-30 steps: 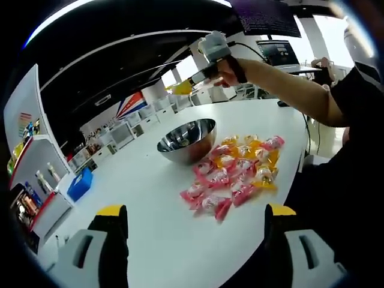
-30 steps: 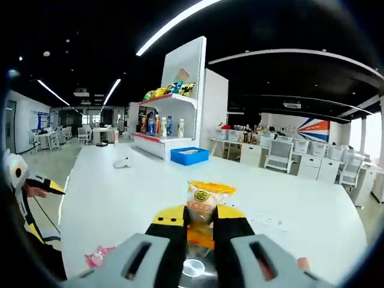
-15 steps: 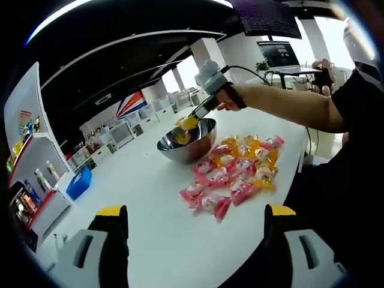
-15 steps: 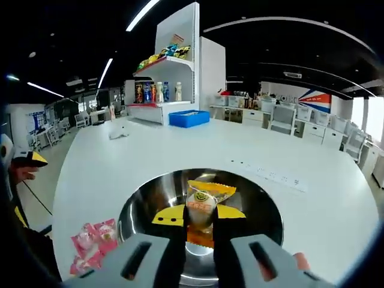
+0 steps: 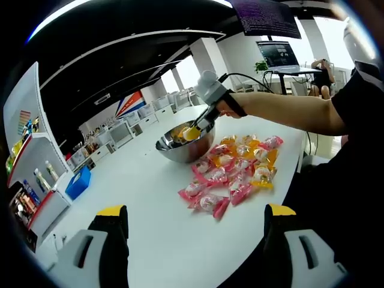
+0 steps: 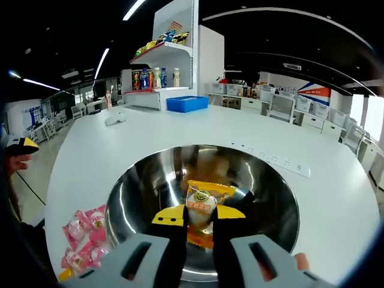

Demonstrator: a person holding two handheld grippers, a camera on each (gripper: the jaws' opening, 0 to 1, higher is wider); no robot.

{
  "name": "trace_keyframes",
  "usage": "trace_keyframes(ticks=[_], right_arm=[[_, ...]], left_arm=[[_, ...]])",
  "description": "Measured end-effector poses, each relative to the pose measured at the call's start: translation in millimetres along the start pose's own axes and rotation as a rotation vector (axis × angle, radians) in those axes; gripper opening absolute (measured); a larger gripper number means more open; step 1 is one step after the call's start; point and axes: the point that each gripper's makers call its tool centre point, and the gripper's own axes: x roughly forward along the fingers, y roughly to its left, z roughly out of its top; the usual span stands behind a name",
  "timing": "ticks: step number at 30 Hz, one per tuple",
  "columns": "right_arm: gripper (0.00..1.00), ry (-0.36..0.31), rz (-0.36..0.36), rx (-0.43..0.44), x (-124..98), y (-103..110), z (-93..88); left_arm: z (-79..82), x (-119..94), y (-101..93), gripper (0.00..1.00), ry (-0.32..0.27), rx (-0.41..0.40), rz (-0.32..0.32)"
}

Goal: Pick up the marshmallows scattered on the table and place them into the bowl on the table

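A steel bowl [image 5: 180, 146] sits on the white table, with a heap of pink and yellow wrapped marshmallows [image 5: 234, 171] just in front of it. My right gripper [image 6: 200, 217] is shut on a yellow-wrapped marshmallow [image 6: 203, 203] and holds it low over the inside of the bowl [image 6: 150, 192]. In the left gripper view the right gripper [image 5: 193, 132] reaches in from the right, its tip at the bowl's rim. My left gripper [image 5: 192, 222] hangs open above the near table, with nothing between its fingers. Pink marshmallows [image 6: 81, 237] lie left of the bowl.
A blue tray [image 6: 188, 104] and a white shelf [image 6: 161, 66] with bottles and snacks stand at the table's far end. A small white object [image 6: 114, 118] lies far left. White chairs and desks line the back. The person's arm [image 5: 288, 108] stretches over the heap.
My right gripper has come down with the yellow marshmallow, from high above the bowl to just inside it. The left gripper has stayed where it was.
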Motion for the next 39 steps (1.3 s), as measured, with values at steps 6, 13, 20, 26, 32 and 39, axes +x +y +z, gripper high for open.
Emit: trace_keyframes(ticks=[6, 13, 20, 26, 32, 39], right_arm=[[0.13, -0.029, -0.024, -0.023, 0, -7, 5.4], [0.13, -0.051, -0.032, -0.06, 3, -8, 9.6], [0.13, -0.074, -0.031, -0.047, 2, -7, 12.6], [0.14, -0.091, -0.043, -0.045, 0, -13, 16.9], [0.14, -0.095, -0.03, -0.041, 2, -10, 18.2], [0.14, -0.088, -0.024, -0.061, 3, -5, 15.5]], left_arm=[[-2.5, 0, -2.4, 0.92, 0.006, 0.001, -0.009], [-2.0, -2, 1.9, 0.92, 0.001, 0.0, 0.004], [-1.8, 0, 0.8, 0.91, 0.0, 0.001, 0.0], [-3.3, 1, -0.2, 0.91, 0.002, -0.003, -0.006], [-4.2, 2, -0.3, 0.91, 0.006, -0.004, -0.005], [-4.0, 1, -0.5, 0.91, 0.004, -0.005, -0.004]])
